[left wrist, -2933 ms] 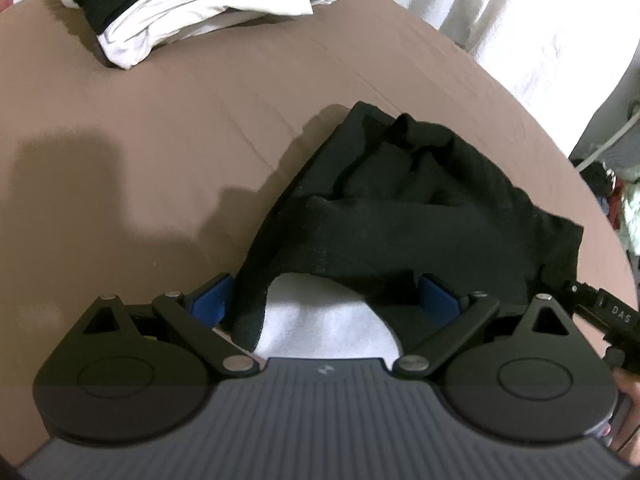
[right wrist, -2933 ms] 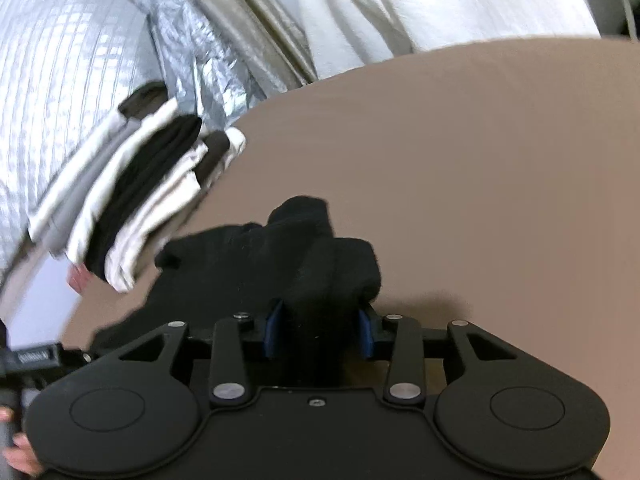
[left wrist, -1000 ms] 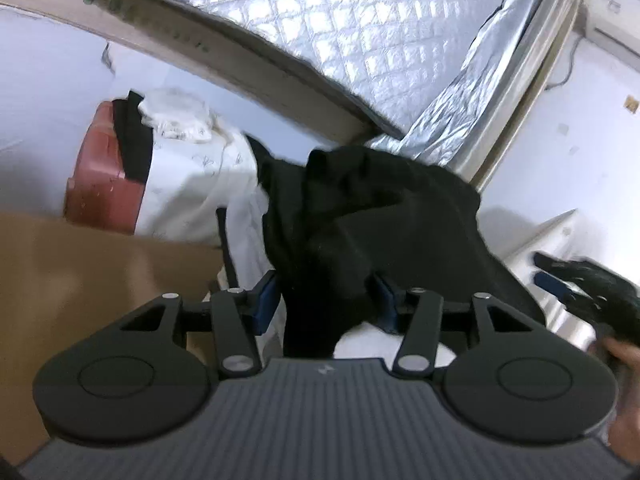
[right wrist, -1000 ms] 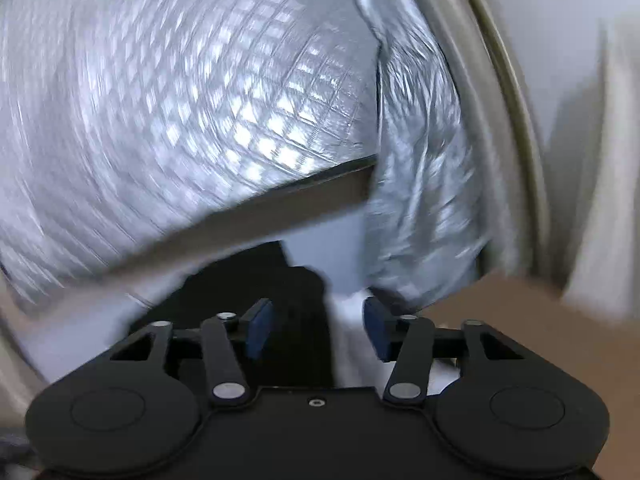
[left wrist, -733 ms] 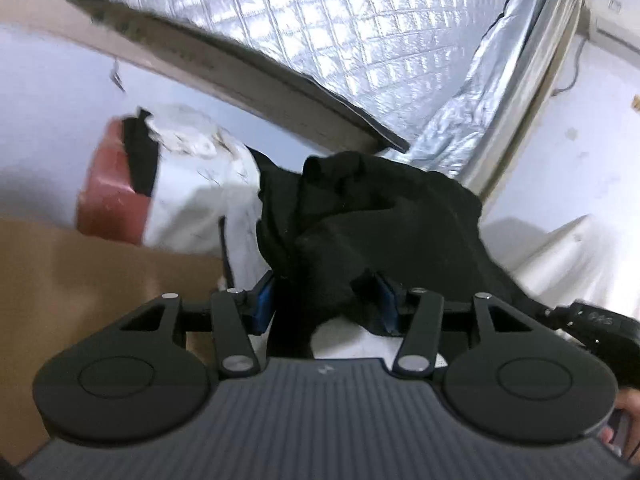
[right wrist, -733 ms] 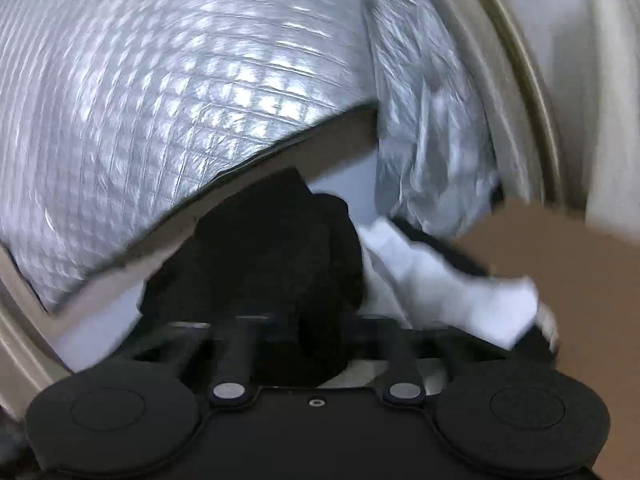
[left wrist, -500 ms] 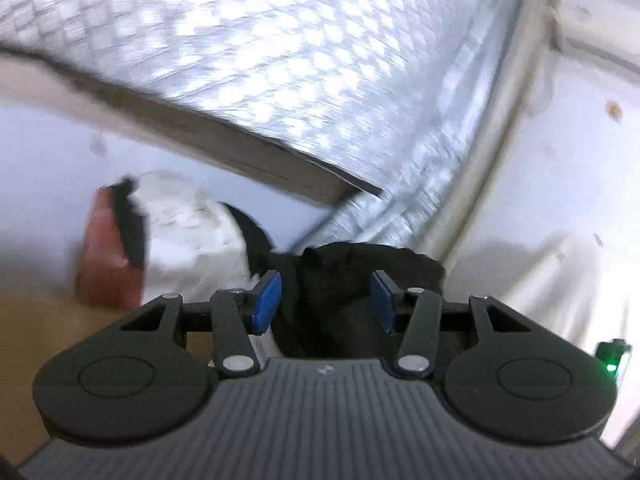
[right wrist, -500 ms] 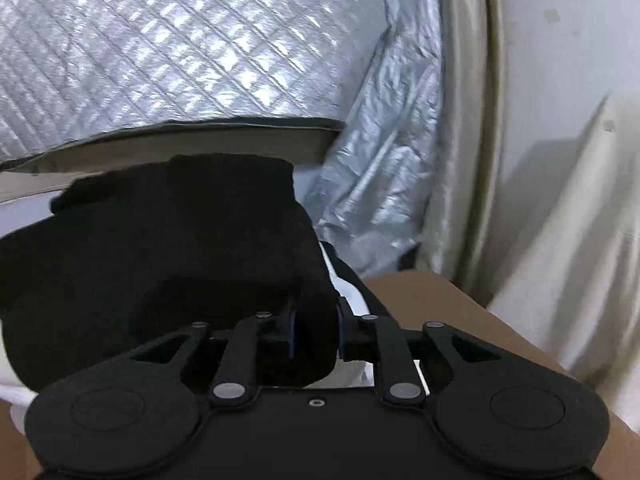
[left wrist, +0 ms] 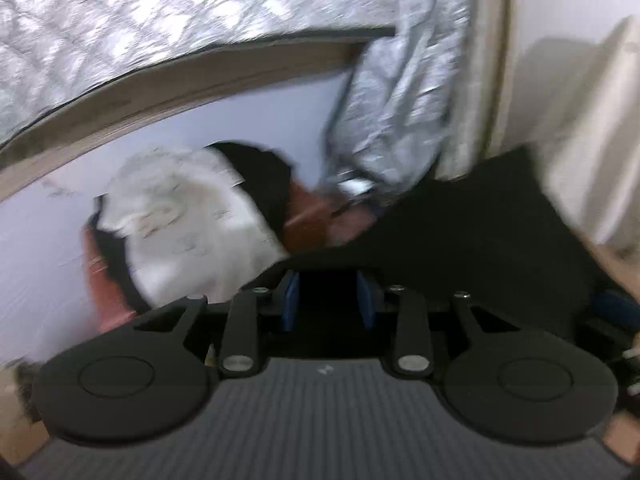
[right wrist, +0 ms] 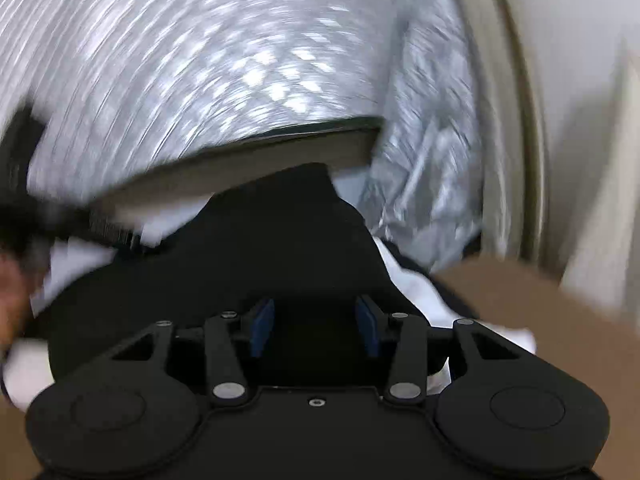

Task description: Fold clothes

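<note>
A black garment (left wrist: 480,232) hangs in the air, stretched between my two grippers. In the left wrist view my left gripper (left wrist: 326,300) has its blue pads close together with black cloth between them. The cloth runs right toward the blurred right gripper (left wrist: 612,304). In the right wrist view the black garment (right wrist: 260,248) rises in a peak in front of my right gripper (right wrist: 315,328). Its pads stand a little apart with dark cloth filling the gap. A blurred hand (right wrist: 12,300) shows at the left edge.
A pile of white and black clothes (left wrist: 180,220) lies behind the garment, with white cloth (right wrist: 416,292) also showing on the brown table (right wrist: 520,312). Silver quilted foil (right wrist: 200,60) covers the wall. A pale drape (left wrist: 592,140) hangs at the right.
Both grippers lifted the garment off the table and swung it up. Since half a second ago the left pads have come closer together and the right pads have spread wider. Both views now blur with motion.
</note>
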Tool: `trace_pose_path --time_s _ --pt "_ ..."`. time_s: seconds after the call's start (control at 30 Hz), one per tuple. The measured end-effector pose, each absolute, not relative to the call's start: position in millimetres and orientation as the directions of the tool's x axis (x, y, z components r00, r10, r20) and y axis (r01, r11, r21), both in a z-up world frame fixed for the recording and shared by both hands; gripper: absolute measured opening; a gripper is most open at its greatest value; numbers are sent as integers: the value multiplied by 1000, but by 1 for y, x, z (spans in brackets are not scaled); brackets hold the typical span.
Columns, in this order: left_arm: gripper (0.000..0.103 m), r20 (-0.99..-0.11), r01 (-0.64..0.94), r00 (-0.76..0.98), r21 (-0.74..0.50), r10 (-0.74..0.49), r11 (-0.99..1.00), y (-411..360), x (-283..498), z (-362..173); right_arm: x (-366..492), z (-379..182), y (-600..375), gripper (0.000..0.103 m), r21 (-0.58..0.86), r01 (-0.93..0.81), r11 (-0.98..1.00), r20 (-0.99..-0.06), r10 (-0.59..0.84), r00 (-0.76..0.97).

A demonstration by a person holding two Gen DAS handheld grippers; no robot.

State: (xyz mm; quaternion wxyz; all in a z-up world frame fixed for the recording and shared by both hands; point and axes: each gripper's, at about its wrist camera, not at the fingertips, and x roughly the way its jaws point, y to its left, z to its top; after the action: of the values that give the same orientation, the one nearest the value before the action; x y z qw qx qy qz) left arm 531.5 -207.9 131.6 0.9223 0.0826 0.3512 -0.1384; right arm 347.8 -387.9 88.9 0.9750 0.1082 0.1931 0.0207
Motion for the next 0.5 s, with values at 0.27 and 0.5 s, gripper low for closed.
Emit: trace_pose_path --time_s 0.27,0.5 --pt "73 -548 305 812 102 -202 947 -181 454 177 281 128 -392 73 213 41 976 -328 32 944" --pt "94 -549 373 789 68 -277 925 -153 325 185 205 146 -381 79 140 57 988 -411 5 911"
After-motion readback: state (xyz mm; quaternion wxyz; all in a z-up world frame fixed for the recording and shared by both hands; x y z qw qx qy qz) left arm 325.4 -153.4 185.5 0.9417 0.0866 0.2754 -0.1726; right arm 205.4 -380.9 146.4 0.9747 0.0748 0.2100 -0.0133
